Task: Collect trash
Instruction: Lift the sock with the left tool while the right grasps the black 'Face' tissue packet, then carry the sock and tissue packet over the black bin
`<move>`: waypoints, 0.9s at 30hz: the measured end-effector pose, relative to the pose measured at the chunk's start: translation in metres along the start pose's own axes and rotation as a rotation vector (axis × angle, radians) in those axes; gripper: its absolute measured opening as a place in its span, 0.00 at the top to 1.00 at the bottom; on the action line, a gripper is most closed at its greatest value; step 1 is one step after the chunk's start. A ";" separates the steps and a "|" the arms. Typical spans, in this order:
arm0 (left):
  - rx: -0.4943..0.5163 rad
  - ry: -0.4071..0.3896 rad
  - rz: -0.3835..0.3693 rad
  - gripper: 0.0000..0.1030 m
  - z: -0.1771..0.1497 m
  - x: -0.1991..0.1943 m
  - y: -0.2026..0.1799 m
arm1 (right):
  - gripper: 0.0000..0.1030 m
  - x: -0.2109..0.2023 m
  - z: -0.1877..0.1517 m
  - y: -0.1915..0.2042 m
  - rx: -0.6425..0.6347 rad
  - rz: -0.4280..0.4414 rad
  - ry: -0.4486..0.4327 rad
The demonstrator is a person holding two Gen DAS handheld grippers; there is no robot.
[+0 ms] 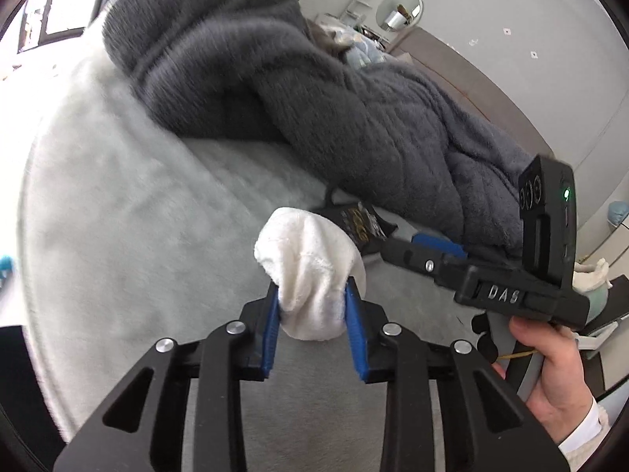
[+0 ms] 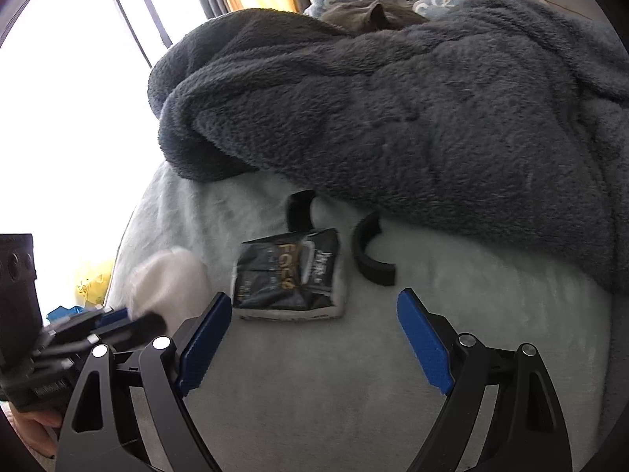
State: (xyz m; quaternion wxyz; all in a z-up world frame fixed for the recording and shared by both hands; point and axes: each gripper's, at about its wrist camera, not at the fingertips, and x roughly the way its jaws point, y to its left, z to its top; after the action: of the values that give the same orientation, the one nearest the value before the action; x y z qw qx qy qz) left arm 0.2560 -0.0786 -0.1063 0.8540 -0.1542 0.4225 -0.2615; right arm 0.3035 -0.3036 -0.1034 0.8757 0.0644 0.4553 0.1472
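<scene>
The left gripper (image 1: 312,306) pinches a white sock (image 1: 310,271) between its blue pads (image 1: 273,326), the cloth bulging above and below them, lifted over the pale bed cover (image 1: 118,216). The right gripper (image 2: 310,338) hangs with its jaws spread wide and nothing between them, over bare cover. Just beyond it a black wrapper (image 2: 289,275) lies flat on the cover, close to the edge of a heaped grey blanket (image 2: 393,110). Two curved black pieces (image 2: 371,251) lie beside the wrapper, one partly under the blanket's edge. In the right wrist view the sock shows blurred at the left, beside the wrapper. A hand (image 1: 550,369) in a white cuff grips the right gripper's handle
</scene>
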 end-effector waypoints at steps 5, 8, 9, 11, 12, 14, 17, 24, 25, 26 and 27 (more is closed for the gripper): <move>-0.017 -0.048 0.030 0.68 0.007 -0.019 0.011 | 0.15 0.011 -0.001 0.010 -0.014 0.006 0.027; -0.008 -0.054 0.042 0.68 0.007 -0.027 0.014 | 0.14 0.022 0.000 0.017 -0.016 0.010 0.059; -0.006 -0.053 0.046 0.68 0.007 -0.029 0.016 | 0.14 0.026 0.000 0.019 -0.020 0.009 0.064; -0.003 -0.053 0.057 0.68 0.007 -0.033 0.019 | 0.13 0.033 0.000 0.025 -0.036 -0.005 0.075; -0.001 -0.053 0.063 0.68 0.007 -0.035 0.021 | 0.13 0.036 0.000 0.028 -0.046 -0.023 0.077; 0.000 -0.057 0.077 0.68 0.007 -0.042 0.027 | 0.13 0.040 0.001 0.032 -0.059 -0.053 0.076; -0.002 -0.065 0.094 0.68 0.005 -0.055 0.037 | 0.13 0.046 0.002 0.037 -0.061 -0.079 0.069; 0.015 -0.090 0.168 0.68 0.004 -0.079 0.057 | 0.29 0.055 0.006 0.068 -0.155 -0.220 0.044; 0.016 -0.094 0.176 0.68 0.004 -0.083 0.060 | 0.29 0.053 0.008 0.073 -0.160 -0.230 0.030; 0.018 -0.098 0.184 0.68 0.005 -0.085 0.062 | 0.29 0.051 0.011 0.080 -0.166 -0.238 0.009; 0.021 -0.103 0.193 0.68 0.005 -0.088 0.065 | 0.29 0.049 0.014 0.087 -0.172 -0.242 -0.012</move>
State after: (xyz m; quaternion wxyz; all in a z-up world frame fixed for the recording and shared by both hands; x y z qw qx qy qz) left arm 0.2360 0.0252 -0.0781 0.8974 -0.1170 0.3881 -0.1741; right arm 0.3237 -0.2051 -0.1121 0.8921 -0.0651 0.4402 0.0788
